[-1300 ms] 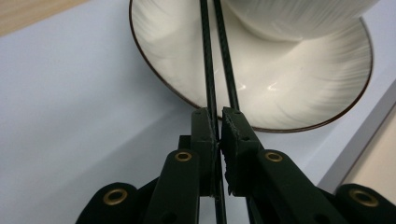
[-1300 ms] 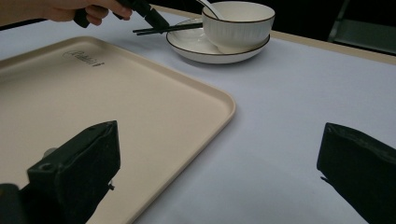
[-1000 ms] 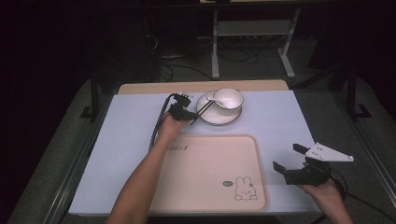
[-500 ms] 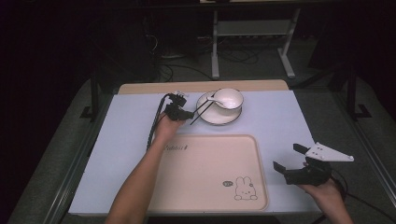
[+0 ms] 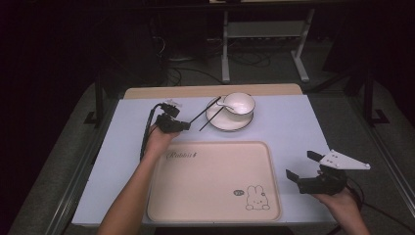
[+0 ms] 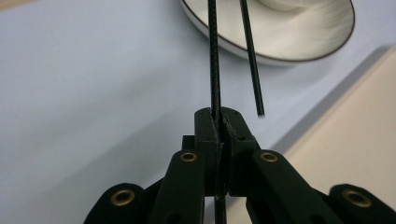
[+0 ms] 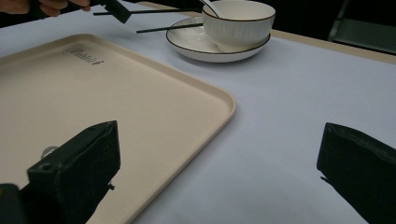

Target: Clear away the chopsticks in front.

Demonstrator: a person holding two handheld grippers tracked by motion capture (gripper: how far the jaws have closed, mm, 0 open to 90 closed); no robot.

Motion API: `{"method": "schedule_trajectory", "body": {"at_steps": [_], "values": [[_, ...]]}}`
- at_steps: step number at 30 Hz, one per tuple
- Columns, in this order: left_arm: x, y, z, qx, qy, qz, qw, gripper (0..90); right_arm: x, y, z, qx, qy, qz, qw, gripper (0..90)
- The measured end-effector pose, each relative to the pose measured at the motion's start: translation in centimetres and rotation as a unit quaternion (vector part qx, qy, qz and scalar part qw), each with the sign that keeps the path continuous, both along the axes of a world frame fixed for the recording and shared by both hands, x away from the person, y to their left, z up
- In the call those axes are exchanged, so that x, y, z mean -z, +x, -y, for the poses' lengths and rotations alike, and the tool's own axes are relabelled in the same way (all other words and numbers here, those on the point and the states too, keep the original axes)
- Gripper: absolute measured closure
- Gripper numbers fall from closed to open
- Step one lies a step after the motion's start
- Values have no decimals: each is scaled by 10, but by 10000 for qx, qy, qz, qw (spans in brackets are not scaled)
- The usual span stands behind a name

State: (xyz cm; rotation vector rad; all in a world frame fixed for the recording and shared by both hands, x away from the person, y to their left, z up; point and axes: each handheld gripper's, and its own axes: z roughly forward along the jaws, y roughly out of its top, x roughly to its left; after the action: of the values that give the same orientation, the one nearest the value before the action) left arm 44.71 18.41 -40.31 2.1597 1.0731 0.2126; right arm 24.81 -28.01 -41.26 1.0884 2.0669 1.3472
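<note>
My left gripper (image 5: 185,125) is left of a white plate (image 5: 230,123), shut on the near end of one black chopstick (image 5: 205,110). That chopstick (image 6: 214,60) runs from the closed jaws over the plate's rim (image 6: 299,51). A second chopstick (image 6: 251,65) lies free beside it, its far part on the plate. A white bowl (image 5: 240,103) with a white spoon (image 5: 222,102) stands on the plate. My right gripper (image 5: 301,165) is open over the table, right of the beige tray (image 5: 210,196), nothing between its jaws (image 7: 219,140).
The tray (image 7: 116,88), printed with a rabbit (image 5: 254,197), sits at the front middle of the pale blue table cover (image 5: 303,127). A metal stand (image 5: 264,49) and cables are on the dark floor behind the table.
My left gripper has drawn back to the left and slightly nearer, pulling the held chopstick with it off the plate. The right gripper has stayed put.
</note>
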Motion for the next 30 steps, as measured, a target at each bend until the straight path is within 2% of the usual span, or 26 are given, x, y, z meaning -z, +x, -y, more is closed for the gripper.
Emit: {"method": "schedule_trajectory", "body": {"at_steps": [7,9,11,12,13,16,17,21,22,23,25,26,30], "values": [[-4,-22,-22,-36,-54,30,10000,862,0,0,0,13,-15,3,10000,0],[-5,-35,-30,-41,-90,51,9999,862,0,0,0,17,-12,9,10000,0],[-4,-39,-32,-28,-90,55,9999,862,0,0,0,17,-11,11,10000,0],[-3,-48,-36,-32,-114,56,9999,862,0,0,0,14,-28,7,10000,0],[-3,-48,-36,-32,-114,56,9999,863,0,0,0,14,-28,7,10000,0],[-4,-64,-39,6,-105,64,9999,862,0,-1,-1,3,-40,16,10000,0],[-4,-64,-39,6,-105,64,9999,862,0,-1,-1,3,-40,16,10000,0],[-8,-87,-42,98,-47,118,9999,862,0,-1,-1,7,-49,19,10000,0],[-7,-97,-43,140,-9,126,9998,862,0,-1,-1,-1,-70,17,10000,0],[-7,-97,-43,140,-9,126,9998,862,0,-1,-1,-1,-70,17,10000,0],[-4,-115,-45,225,60,89,9997,862,0,-1,-2,-5,-78,9,10000,0],[-4,-115,-45,225,60,89,9997,862,0,-1,-2,-6,-80,9,10000,0],[-2,-137,-48,326,97,46,9994,862,0,0,-2,7,-88,6,10000,0]]}}
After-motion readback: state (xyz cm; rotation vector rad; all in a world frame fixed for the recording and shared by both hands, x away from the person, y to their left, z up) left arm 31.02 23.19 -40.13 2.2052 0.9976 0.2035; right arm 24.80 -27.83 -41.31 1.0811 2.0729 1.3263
